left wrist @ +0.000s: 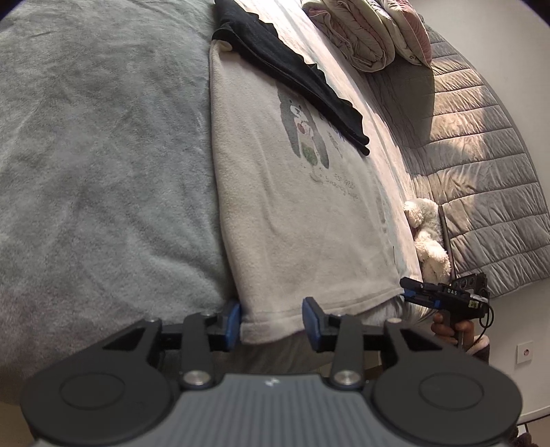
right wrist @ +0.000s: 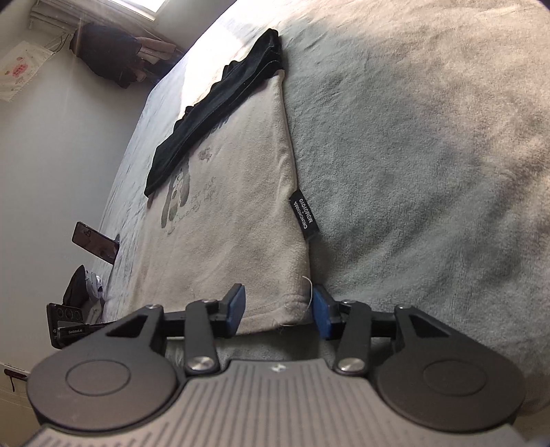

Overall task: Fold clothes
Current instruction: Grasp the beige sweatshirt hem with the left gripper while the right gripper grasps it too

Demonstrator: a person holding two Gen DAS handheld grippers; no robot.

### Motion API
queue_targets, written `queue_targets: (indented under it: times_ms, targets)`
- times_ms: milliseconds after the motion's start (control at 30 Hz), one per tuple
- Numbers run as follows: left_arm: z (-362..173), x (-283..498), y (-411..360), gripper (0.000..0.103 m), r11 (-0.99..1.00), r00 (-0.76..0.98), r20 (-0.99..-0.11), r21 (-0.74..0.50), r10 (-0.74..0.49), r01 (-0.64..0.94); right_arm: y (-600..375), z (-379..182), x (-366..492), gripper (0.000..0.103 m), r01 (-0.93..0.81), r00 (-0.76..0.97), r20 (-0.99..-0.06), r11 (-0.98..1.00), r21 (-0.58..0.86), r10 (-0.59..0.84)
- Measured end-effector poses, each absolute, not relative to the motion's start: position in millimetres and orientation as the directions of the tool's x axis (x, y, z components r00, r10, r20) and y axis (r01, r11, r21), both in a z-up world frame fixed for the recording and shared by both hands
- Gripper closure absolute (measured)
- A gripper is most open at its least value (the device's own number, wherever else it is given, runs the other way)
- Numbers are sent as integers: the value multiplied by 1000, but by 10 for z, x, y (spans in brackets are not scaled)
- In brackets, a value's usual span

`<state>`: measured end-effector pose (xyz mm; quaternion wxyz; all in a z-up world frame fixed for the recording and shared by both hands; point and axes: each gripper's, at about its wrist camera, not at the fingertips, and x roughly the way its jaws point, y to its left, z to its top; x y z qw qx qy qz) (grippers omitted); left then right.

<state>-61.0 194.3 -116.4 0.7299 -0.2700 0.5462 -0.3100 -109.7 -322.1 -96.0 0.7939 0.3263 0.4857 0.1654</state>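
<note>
Left wrist view: our left hand-held gripper sits at the bottom centre of the frame, jaws apart, straddling the near hem of the cream sweatshirt at one corner. Cloth lies between the blue pads but they are not pinched on it. In the right wrist view our right hand-held gripper is the same: jaws apart, the other hem corner between them, a loose thread by the right-hand pad.

We judge the step as lining up a two-corner grasp on the bottom hem. The next move calls for both jaws to close on the hem, probably both layers, then a lift and carry toward the upper part of the frame to fold the body in half. The black garment lies across the sweatshirt's far part, so it may get trapped in the fold or need moving first.

The sweatshirt lies flat on the bed, running from bottom centre up to upper centre, print side up, black side label at its edge in the right wrist view.

Counts:
- one cream sweatshirt
- one black garment
- two grippers
- one white plush toy, right of centre
- one rolled duvet, top right
- one phone, left edge of the right wrist view
</note>
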Motion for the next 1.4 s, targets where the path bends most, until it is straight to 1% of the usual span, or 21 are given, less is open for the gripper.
queue_targets:
  times_ms: [33, 67, 100, 200, 267, 467, 533, 667, 1000, 1100, 1167, 1267, 1400]
  targets:
    - [-1177, -603, 1931, 77, 663, 203, -633, -732, -747, 158, -3181, -950, -1084, 55, 40, 469, -672, 746, 665, 574]
    - [-1198, -596, 1923, 88, 663, 193, -636, -732, -747, 154, -3160, -953, -1070, 66, 36, 461, -678, 751, 660, 573]
    - [-1210, -596, 1928, 88, 657, 190, -631, -738, -752, 153, -3149, -969, -1051, 89, 41, 450, -681, 748, 662, 578]
    - [-1217, -615, 1978, 90, 616, 202, -586, -772, -785, 155, -3143, -979, -1021, 89, 45, 440, -675, 736, 675, 592]
    - [-1205, -625, 2026, 90, 580, 226, -543, -799, -809, 156, -3172, -948, -1018, 89, 41, 459, -647, 713, 700, 608]
    - [-1148, -533, 2196, 90, 441, 364, -367, -886, -856, 143, -3261, -823, -908, 89, 49, 537, -557, 635, 771, 634]
    - [-1147, -448, 2224, 90, 421, 407, -344, -900, -846, 115, -3263, -782, -806, 89, 54, 559, -541, 624, 779, 628]
    - [-1133, -172, 2197, 90, 460, 466, -389, -887, -795, 45, -3254, -718, -545, 90, 74, 601, -528, 616, 784, 600]
    - [-1172, 563, 2039, 90, 513, 513, -468, -856, -719, -63, -3273, -904, 132, 89, 213, 626, -583, 605, 767, 518]
    - [-1303, 629, 2092, 90, 514, 537, -458, -856, -708, -53, -3290, -1003, 215, 89, 225, 637, -575, 590, 776, 513]
    - [-1391, 656, 2122, 90, 508, 547, -462, -858, -698, -75, -3308, -1085, 230, 89, 236, 649, -558, 561, 793, 517]
    - [-1407, 707, 2142, 90, 479, 552, -441, -874, -708, -83, -3328, -1081, 278, 89, 261, 655, -550, 528, 808, 518]
    - [-1398, 751, 2110, 90, 476, 566, -435, -875, -700, -86, -3344, -1073, 385, 89, 281, 664, -544, 502, 818, 514]
